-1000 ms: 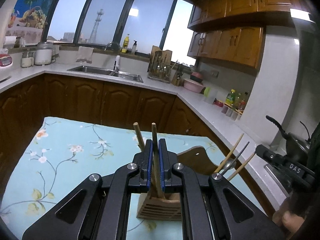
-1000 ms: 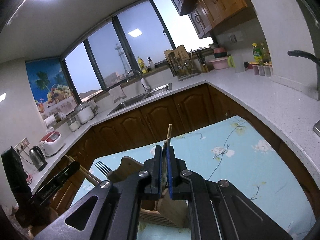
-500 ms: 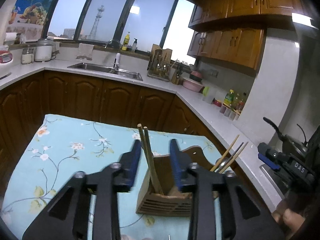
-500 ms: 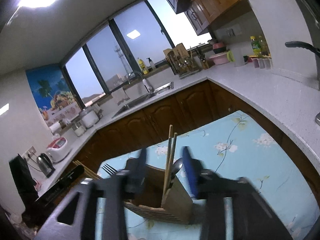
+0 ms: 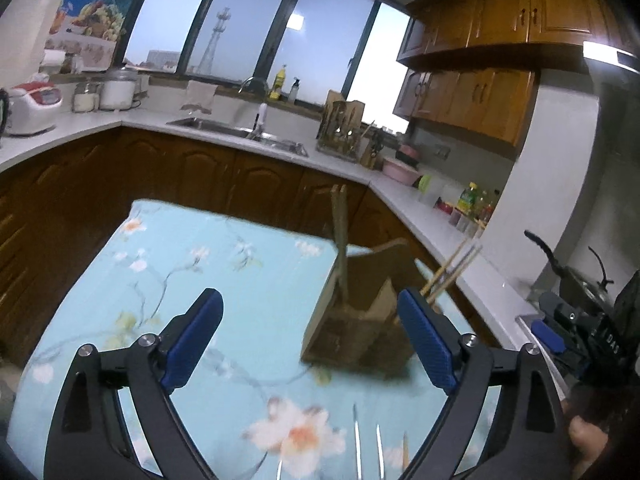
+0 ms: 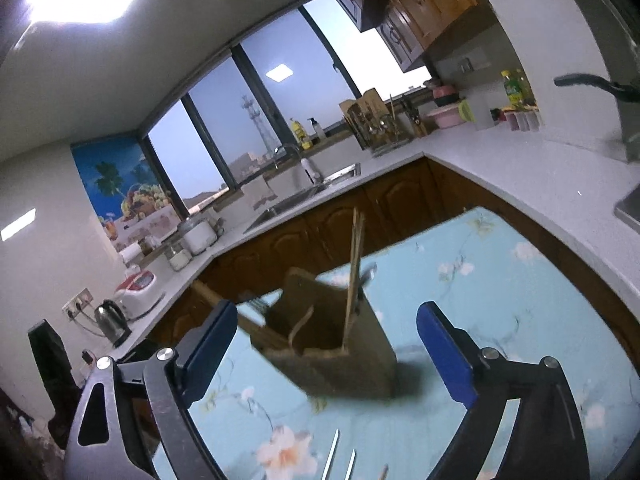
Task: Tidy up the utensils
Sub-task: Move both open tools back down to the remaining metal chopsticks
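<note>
A wooden utensil holder (image 5: 356,328) stands on the floral blue tablecloth (image 5: 248,280). A pair of wooden chopsticks (image 5: 339,232) stands upright in it, and more chopsticks (image 5: 452,266) lean out on its right. My left gripper (image 5: 310,336) is open and empty, just in front of the holder. In the right wrist view the holder (image 6: 332,344) shows with the chopsticks (image 6: 354,264) upright and a fork (image 6: 256,306) at its left. My right gripper (image 6: 326,344) is open and empty around the holder's near side. Thin utensil tips (image 5: 366,452) lie on the cloth near me.
A white counter (image 5: 436,224) wraps round the table, with a sink (image 5: 240,134), a utensil rack (image 5: 342,128), a pink bowl (image 5: 402,168) and bottles (image 5: 468,204). A rice cooker (image 5: 32,108) and a kettle (image 6: 110,318) stand on the left. My other gripper (image 5: 580,336) shows at right.
Both grippers were shut on chopsticks over the holder, then opened wide and drew back. The chopsticks now stand in the holder.
</note>
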### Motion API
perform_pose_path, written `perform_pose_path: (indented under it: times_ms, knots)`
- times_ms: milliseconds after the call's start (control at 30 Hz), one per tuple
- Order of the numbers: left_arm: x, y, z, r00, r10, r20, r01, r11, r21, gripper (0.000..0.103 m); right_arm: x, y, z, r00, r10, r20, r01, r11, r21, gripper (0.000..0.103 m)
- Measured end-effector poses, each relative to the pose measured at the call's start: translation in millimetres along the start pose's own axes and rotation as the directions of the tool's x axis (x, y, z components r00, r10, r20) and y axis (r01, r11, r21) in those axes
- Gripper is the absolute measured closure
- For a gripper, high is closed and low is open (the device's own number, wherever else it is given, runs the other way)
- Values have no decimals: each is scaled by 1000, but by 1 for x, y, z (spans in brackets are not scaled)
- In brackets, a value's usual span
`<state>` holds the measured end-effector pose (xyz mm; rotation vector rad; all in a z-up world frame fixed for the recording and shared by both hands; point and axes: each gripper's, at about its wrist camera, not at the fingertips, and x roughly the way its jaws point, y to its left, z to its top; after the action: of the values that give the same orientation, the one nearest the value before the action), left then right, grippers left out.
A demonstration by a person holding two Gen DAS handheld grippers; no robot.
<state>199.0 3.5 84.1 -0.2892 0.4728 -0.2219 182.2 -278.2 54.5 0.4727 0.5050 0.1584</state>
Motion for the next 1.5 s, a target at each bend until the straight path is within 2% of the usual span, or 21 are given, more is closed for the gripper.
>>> perform_pose_path:
  times_ms: [333, 667, 967, 1500]
  knots:
    - [-53, 29, -58, 997, 60, -55, -62, 997, -35, 11, -27, -5, -66, 989, -81, -124, 78, 997, -28, 10]
    - [-67, 43, -105, 987, 82, -138, -89, 995, -41, 11, -44, -2, -113, 973, -102, -208, 90, 994, -69, 10]
    - [-62, 41, -132, 973, 82, -216, -85, 996, -1, 11, -44, -9, -133, 957, -129, -261, 114, 991, -71, 10]
    - [-27, 38, -142, 934, 103, -343, -86, 994, 67, 12, -16, 4, -146, 932, -168, -320, 129, 982, -139, 11]
